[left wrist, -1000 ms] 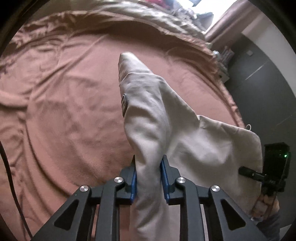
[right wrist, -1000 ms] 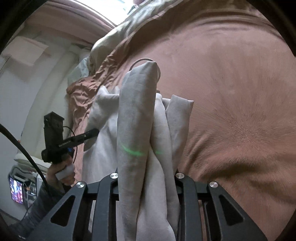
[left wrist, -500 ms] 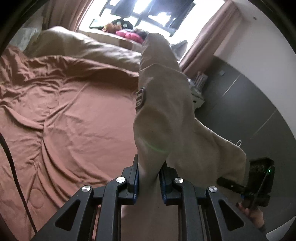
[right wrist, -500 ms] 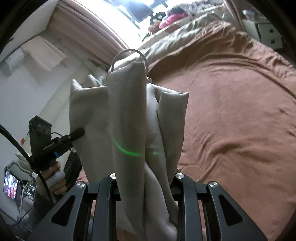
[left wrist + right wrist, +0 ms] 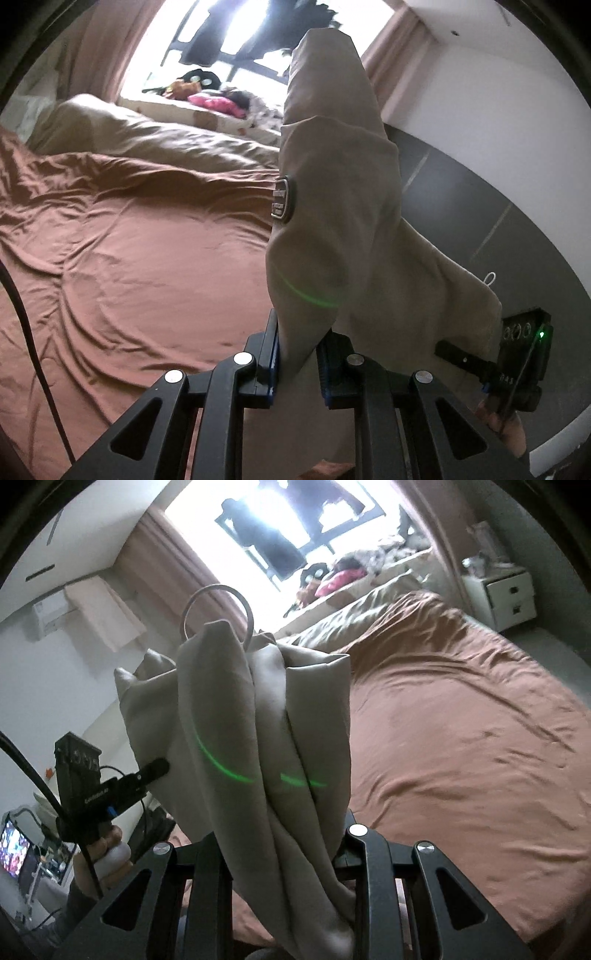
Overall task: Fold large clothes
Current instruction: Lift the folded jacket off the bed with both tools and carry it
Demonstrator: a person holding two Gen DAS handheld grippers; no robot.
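A large beige garment (image 5: 340, 206) hangs in the air above the bed, held by both grippers. My left gripper (image 5: 297, 354) is shut on one bunched edge of it; a dark patch (image 5: 282, 203) shows on the cloth. My right gripper (image 5: 284, 845) is shut on another bunched part of the garment (image 5: 258, 709), with a white cord loop (image 5: 218, 605) sticking up above it. Each gripper also shows in the other's view: the right one (image 5: 517, 354), the left one (image 5: 92, 782).
A bed with a wrinkled brown sheet (image 5: 129, 251) lies below. A beige duvet (image 5: 155, 140) is bunched at its far end under a bright window (image 5: 280, 520). A white bedside cabinet (image 5: 506, 590) stands at the far right. A dark wall panel (image 5: 480, 206) is on the right.
Both grippers have lifted and tilted up with the garment, so it now hangs clear of the bed; the window and far wall have come into view.
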